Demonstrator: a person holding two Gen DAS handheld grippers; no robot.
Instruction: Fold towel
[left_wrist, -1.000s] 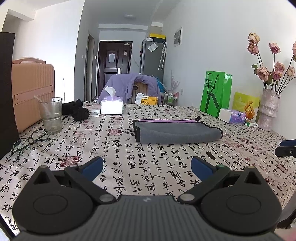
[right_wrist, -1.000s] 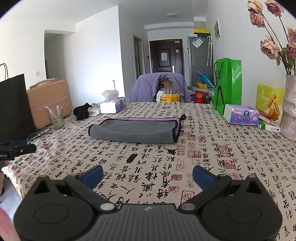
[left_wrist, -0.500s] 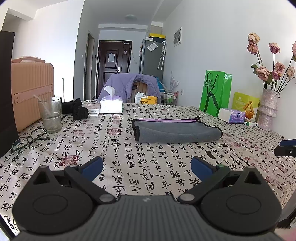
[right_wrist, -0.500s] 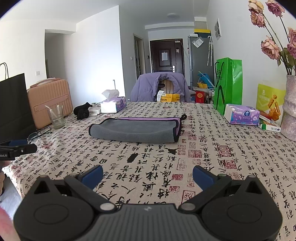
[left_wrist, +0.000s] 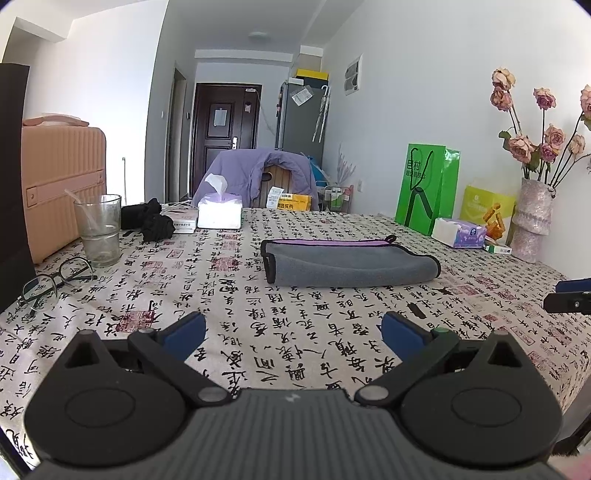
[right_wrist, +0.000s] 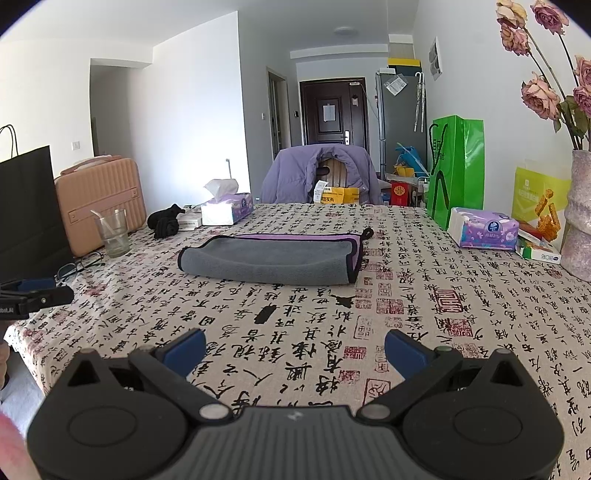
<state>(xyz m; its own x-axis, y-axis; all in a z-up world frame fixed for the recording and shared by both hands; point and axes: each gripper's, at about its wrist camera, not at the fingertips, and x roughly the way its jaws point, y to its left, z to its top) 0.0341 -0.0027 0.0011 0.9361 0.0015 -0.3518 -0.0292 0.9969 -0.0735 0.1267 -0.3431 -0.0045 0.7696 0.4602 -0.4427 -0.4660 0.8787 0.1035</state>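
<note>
The table (left_wrist: 280, 332), covered by a calligraphy-print tablecloth (right_wrist: 424, 317), carries the grey towel (left_wrist: 347, 264) near its middle. The towel lies already folded into a long, narrow bundle with a purple trimmed edge and a small hanging loop at one end.

The left gripper (left_wrist: 291, 328) and the right gripper (right_wrist: 293, 349) hang above the near edge of the table, each with its jaws spread wide and nothing between them, both well apart from the towel. In each view the tip of the other gripper shows at the frame's edge.

Risks, as judged from this layout: if a further fold is intended, the thick rolled bundle may spring open or slide on the smooth cloth when only one layer is pinched; a low approach could snag and drag the tablecloth, which in turn would shift the drinking glass (left_wrist: 99, 229), the eyeglasses (left_wrist: 51, 280) and the vase of dried roses (left_wrist: 533, 221). A wide sweep of the right gripper could tip the vase or the green paper bag (right_wrist: 456, 166).

Containers: the vase holds several pink rose stems; the glass holds a straw-like stick, and whether it also holds liquid cannot be told; the tissue box (left_wrist: 219, 216) shows one tissue drawn up; the contents of the bag and of the pink suitcase (right_wrist: 101, 199) are hidden.
</note>
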